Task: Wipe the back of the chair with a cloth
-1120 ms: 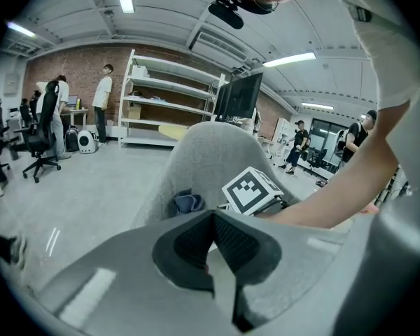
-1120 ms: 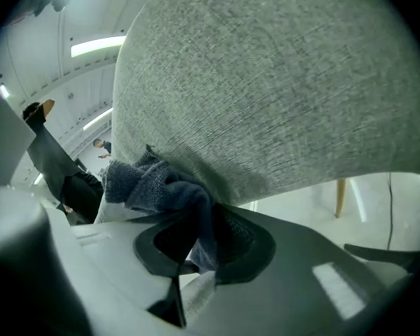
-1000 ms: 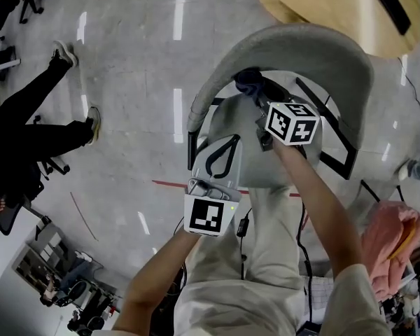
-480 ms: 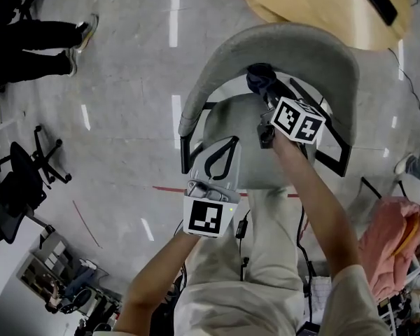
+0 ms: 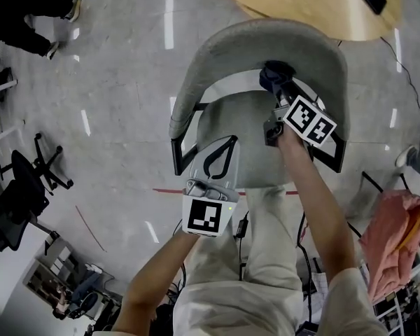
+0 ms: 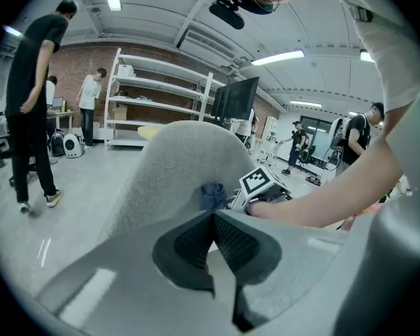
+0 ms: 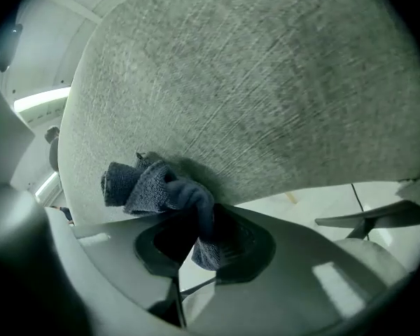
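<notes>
Your right gripper (image 7: 203, 240) is pinching the dark blue cloth (image 7: 154, 187). One end of the cloth hangs down between the two jaws, and the bunched part lies at 10 o'clock from them. This bunched part is pressed against the inner face of the grey chair back (image 7: 266, 82), near its lower edge.

In the head view the cloth is at about 1 o'clock from the centre of the picture, under the curved top of the chair back. Your right forearm (image 5: 315, 194) reaches over the grey seat (image 5: 245, 145) toward it.

Your left gripper (image 6: 213, 214) has its jaws pressed together, pad against pad, with nothing between them. It hangs over the front part of the seat, at about 7 o'clock from the cloth and apart from it, and it points toward the chair back.

A round wooden table (image 5: 315, 2) stands behind the chair at 12 o'clock. A black office chair (image 5: 17, 194) is at 9 o'clock, and some pink fabric (image 5: 392, 236) is at 4 o'clock. In the left gripper view a person in black clothes (image 6: 31, 82) stands on the floor at 9 o'clock.
</notes>
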A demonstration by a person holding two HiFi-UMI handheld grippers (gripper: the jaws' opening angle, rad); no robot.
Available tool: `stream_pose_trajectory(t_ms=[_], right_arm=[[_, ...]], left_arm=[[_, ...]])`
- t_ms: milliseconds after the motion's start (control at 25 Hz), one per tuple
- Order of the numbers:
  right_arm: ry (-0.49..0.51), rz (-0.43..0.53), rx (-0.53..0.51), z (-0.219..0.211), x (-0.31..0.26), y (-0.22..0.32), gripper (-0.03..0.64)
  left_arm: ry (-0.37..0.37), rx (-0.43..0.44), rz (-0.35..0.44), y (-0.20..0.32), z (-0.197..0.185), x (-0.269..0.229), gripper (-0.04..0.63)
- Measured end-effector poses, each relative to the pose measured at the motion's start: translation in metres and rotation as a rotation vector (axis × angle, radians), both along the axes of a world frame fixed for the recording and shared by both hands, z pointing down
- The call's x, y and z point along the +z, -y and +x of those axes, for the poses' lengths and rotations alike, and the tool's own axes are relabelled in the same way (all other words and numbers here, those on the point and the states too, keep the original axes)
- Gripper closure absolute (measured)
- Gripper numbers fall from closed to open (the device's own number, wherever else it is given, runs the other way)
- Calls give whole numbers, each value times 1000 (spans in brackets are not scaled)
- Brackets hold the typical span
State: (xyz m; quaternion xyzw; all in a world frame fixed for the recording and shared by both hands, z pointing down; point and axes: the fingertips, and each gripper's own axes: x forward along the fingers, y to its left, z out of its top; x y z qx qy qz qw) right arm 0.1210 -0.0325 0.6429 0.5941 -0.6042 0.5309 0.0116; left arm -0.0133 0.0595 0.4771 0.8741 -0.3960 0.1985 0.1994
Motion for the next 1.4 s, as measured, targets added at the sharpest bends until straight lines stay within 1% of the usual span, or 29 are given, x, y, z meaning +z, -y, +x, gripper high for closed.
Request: stream_pose_trajectory(t_ms=[160,280,440,600,760,840,1160,1400], right_arm=[[15,-6,72,17,-1,-5,532],[24,-12,140,29,-4,-11,532],[25,-18,236,48,-4,-19,532],[-5,-29,327,74,-7,-35,532],[-30,-61,462,101,-5,-60,532],[-51,-80,512,112,-3,-72,532],[-83,-143,650,134,3,-110,532],[-117,-176,670,141,3,-131,532]], left_arm=[[-7,7,0,2,9,-1,595],[-2,30,1,1,16,-2,595],[-8,37,-2,2,22,-3,595],[-13,42,-10,0,26,-4,595],[-16,40,-11,-1,26,-6,595],[-16,38,-9,-1,25,-6,595],[-15,27,-2,-2,18,-9,595],[-16,19,1,-5,14,-12,595]])
